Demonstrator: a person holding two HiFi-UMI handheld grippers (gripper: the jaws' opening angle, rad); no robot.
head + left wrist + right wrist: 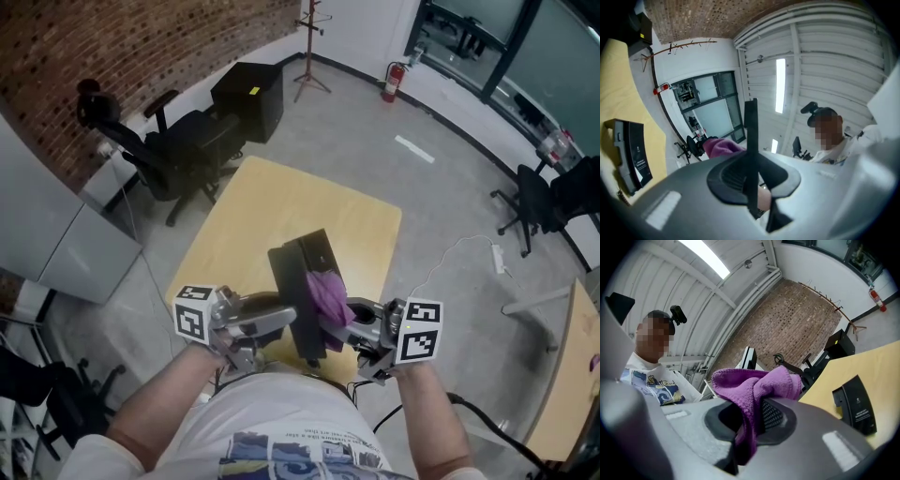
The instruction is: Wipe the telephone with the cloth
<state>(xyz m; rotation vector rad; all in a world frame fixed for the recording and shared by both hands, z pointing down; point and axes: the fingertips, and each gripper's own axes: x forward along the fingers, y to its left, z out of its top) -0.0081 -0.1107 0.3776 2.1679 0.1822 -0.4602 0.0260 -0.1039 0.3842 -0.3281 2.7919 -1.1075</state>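
A black telephone (314, 251) is seen on the yellow tabletop (244, 216), close to the middle of its near edge. Just in front of it, over that edge, a long thin black piece (302, 328) is gripped between the partly closed jaws of the left hand-held gripper (289, 319); whether it belongs to the telephone cannot be told. A purple cloth (326, 295) is clamped in the shut jaws of the right hand-held gripper (351, 323) and is held just beside that piece's right side.
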